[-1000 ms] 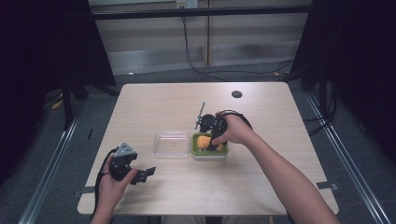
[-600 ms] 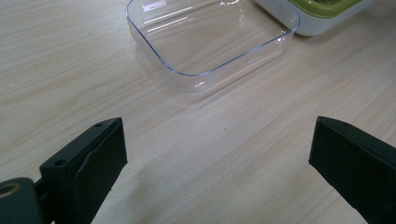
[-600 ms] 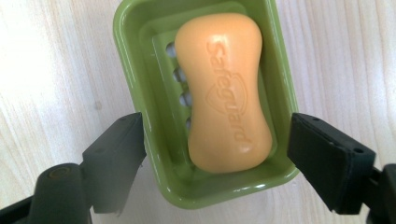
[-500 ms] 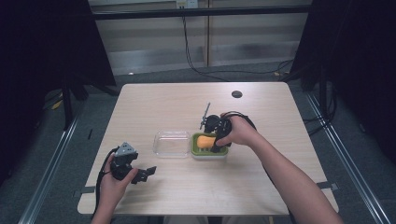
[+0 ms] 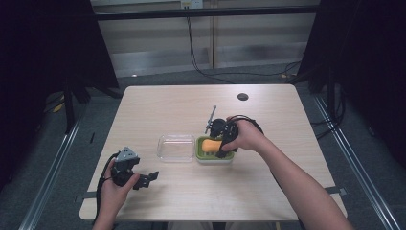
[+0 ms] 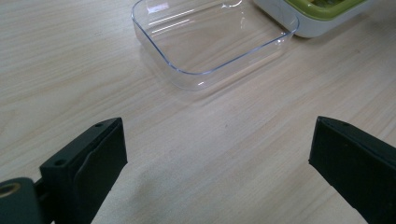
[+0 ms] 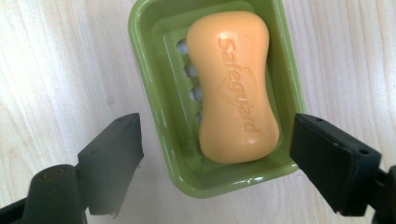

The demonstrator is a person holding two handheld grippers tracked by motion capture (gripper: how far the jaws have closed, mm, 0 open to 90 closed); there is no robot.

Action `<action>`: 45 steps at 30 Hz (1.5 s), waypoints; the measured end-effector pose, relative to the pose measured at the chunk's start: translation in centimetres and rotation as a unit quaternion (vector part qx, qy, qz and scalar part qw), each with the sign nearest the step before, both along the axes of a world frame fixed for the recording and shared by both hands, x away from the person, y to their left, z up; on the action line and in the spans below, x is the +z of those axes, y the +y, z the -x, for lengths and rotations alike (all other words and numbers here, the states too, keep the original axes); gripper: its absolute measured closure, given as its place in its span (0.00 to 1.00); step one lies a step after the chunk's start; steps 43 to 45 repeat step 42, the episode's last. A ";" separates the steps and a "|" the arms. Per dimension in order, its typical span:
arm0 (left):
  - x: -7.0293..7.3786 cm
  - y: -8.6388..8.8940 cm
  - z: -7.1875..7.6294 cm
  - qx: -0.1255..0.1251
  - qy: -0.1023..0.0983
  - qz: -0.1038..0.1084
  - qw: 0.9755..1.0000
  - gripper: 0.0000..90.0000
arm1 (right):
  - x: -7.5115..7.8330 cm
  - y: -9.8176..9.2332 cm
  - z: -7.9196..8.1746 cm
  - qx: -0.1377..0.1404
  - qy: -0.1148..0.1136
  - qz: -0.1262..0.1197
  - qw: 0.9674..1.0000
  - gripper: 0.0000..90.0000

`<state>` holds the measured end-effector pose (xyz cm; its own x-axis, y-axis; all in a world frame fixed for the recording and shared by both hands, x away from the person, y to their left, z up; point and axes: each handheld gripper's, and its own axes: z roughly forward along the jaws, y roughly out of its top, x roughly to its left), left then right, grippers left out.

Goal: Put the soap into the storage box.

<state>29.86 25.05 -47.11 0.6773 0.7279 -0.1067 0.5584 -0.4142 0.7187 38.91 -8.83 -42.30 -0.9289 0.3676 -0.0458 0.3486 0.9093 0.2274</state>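
On a wooden table (image 5: pixel 268 187), a clear lid (image 6: pixel 210 37) lies beside a green soap dish (image 7: pixel 154 93) holding a hard, likely slippery soap bar (image 7: pixel 236 84). Right gripper (image 7: pixel 217 154) spread above; left gripper (image 6: pixel 217 154) spread, idle. Best gripped across its narrow waist.

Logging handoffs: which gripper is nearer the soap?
Right. The right gripper hangs open directly over the soap; the left gripper is beyond the clear lid, near the table's front edge.
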 end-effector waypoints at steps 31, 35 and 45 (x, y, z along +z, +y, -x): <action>0.1 -0.2 0.0 0.001 0.000 0.007 1.000 0.04 | 0.3 -3.9 1.8 -0.049 -0.006 -0.016 0.999 0.14; 0.1 -0.3 0.0 0.001 0.001 0.009 1.000 0.04 | 0.2 -4.4 2.1 -0.055 -0.006 -0.021 0.998 0.13; 0.0 -0.3 0.1 0.001 0.000 0.007 1.000 0.04 | 0.2 -5.3 2.4 -0.068 -0.004 -0.025 0.997 0.12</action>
